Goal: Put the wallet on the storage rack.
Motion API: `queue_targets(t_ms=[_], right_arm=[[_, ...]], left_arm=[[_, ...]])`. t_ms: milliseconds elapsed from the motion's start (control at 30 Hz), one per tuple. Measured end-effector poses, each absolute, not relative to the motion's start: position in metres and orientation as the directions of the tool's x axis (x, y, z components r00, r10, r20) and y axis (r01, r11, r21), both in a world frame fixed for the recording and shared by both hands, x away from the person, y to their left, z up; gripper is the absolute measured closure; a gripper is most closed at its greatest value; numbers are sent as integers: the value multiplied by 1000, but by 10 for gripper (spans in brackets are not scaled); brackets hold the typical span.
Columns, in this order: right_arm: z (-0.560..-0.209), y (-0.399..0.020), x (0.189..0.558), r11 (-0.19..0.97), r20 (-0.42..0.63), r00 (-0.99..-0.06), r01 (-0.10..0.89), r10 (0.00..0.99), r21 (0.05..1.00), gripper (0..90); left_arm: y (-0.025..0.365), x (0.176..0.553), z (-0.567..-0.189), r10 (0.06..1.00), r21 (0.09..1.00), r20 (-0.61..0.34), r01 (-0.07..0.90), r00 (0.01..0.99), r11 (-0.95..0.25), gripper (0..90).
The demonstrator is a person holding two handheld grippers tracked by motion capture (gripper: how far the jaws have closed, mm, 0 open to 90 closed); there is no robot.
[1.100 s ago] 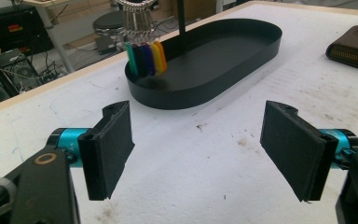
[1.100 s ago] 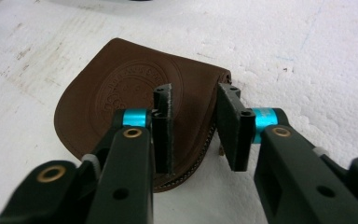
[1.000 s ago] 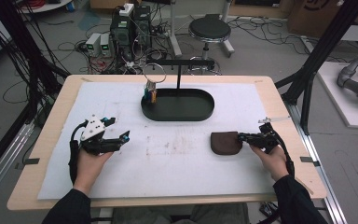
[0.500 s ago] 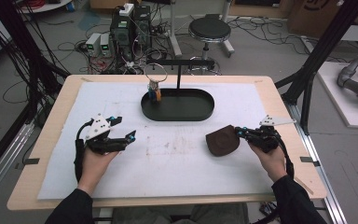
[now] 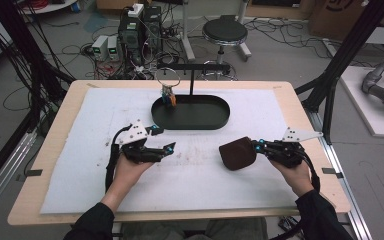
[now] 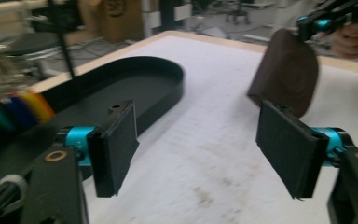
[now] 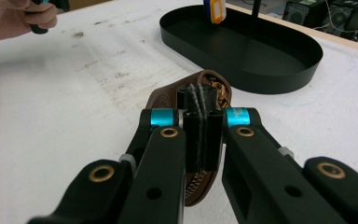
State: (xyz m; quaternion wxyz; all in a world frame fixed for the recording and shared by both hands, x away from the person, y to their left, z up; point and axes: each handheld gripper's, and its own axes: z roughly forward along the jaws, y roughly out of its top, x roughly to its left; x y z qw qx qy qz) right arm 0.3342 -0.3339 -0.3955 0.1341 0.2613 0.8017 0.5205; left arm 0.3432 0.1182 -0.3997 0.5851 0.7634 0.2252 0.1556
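the right gripper (image 5: 256,146), right of centre in the high view, is clamped on the edge of a brown leather pouch (image 5: 237,154), holding it tilted above the white mat (image 5: 80,180). the left gripper (image 5: 172,146), left of centre, has just been narrowing slightly, jaws wide with nothing between them. a black oval tray (image 5: 220,117) lies above centre.

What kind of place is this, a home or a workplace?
Most likely a lab or workshop for recording handling tasks. Computers and loose cables sit on the floor behind the table, black frame struts stand around it, and a person works with hand-held grippers.
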Motion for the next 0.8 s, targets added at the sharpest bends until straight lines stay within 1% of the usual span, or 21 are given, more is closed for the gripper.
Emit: queue_targets(t_ms=[67,167,233,333,567,633,700,800], right_arm=[[-395,-335,333,329,51,-836,270,546,905,900],[-395,-337,332,336,46,-845,262,533,905,900],[-396,-338,331,339,41,-849,254,526,906,900],[-395,-339,331,342,47,-855,257,516,904,900],[-395,-340,329,352,46,-871,246,489,903,900],[-395,-341,330,358,40,-874,240,485,903,900],[-395,-342,330,360,42,-878,239,477,902,900],[-395,-343,329,366,39,-881,236,472,900,900]], left_arm=[[107,346,-401,489,963,-64,183,870,-200,309],[91,351,-403,443,956,-63,182,894,-231,326],[79,355,-403,403,954,-82,188,912,-233,345],[63,363,-404,360,951,-105,200,927,-236,349],[23,382,-413,279,938,-144,221,949,-267,392],[14,386,-418,258,936,-153,224,954,-273,439],[5,391,-423,242,926,-167,236,956,-295,445],[-4,398,-431,230,919,-195,259,953,-296,445]])
